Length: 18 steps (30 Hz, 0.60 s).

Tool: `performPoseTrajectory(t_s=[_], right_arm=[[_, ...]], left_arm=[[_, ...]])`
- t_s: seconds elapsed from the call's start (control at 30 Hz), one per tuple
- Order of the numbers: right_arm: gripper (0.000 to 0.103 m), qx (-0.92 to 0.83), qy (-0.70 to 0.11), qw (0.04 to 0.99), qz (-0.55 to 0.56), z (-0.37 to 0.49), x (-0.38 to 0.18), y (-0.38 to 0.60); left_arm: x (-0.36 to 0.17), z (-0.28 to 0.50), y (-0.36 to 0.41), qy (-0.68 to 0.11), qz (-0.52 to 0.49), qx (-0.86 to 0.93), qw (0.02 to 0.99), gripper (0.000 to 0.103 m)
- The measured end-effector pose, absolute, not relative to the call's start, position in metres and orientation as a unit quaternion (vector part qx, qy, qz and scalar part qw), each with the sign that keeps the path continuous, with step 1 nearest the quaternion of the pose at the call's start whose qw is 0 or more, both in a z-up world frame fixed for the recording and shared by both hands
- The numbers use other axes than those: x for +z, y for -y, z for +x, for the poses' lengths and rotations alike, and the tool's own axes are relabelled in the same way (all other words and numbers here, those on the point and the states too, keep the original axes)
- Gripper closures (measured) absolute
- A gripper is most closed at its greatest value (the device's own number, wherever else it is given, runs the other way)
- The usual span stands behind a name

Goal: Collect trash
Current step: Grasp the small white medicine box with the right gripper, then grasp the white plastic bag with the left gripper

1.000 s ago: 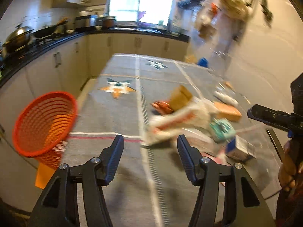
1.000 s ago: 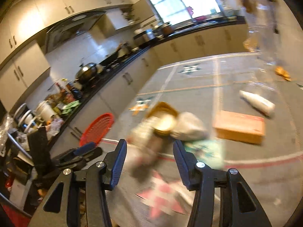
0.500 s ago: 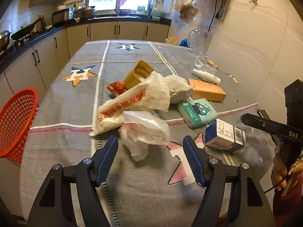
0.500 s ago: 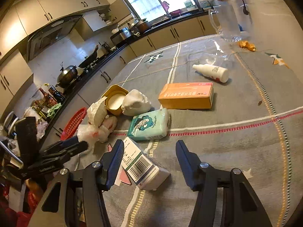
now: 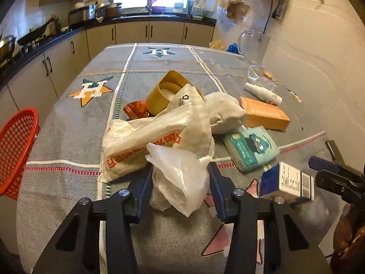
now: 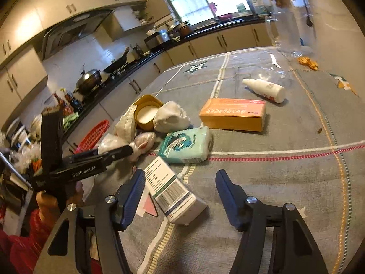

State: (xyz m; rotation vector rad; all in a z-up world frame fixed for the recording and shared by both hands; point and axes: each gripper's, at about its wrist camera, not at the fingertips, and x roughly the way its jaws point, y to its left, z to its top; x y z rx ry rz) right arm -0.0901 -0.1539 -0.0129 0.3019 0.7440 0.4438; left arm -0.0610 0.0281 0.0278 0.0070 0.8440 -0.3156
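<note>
Trash is lying heaped on the worktop (image 5: pixel 68 141) as I am bringing the released left claw (image 5: pixel 180 187) in around the crumpled clear bag (image 5: pixel 180 182), grab pending, right claw (image 6: pixel 180 191) released too.

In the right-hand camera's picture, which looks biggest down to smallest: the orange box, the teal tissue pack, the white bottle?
As they appear in that view:
1. Orange box
2. Teal tissue pack, close behind; it lies nearer the camera, so true size is uncertain
3. White bottle, farthest away
</note>
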Motion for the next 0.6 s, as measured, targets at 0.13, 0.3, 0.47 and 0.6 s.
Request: performPoseTrajectory(t_s=[0.13,0.3,0.47,0.6], right_arm=[[0.032,0.226,-0.364,0.897,0.112,-0.089,-0.017,0.140],[0.030,0.224,-0.373,0.898,0.073,-0.087,-0.024,0.125],[0.053,0.221,-0.385,0.895,0.035,-0.090,-0.028,0.112],[0.059,0.212,-0.385,0.898,0.016,-0.093,-0.029,0.107]], left_arm=[[0.034,-0.076,-0.026,-0.402,0.008,-0.178,0.898,0.062],[0.042,-0.099,-0.025,-0.388,0.011,-0.209,0.898,0.062],[0.045,-0.107,-0.027,-0.381,0.006,-0.220,0.898,0.062],[0.043,-0.104,-0.033,-0.387,-0.023,-0.233,0.892,0.061]])
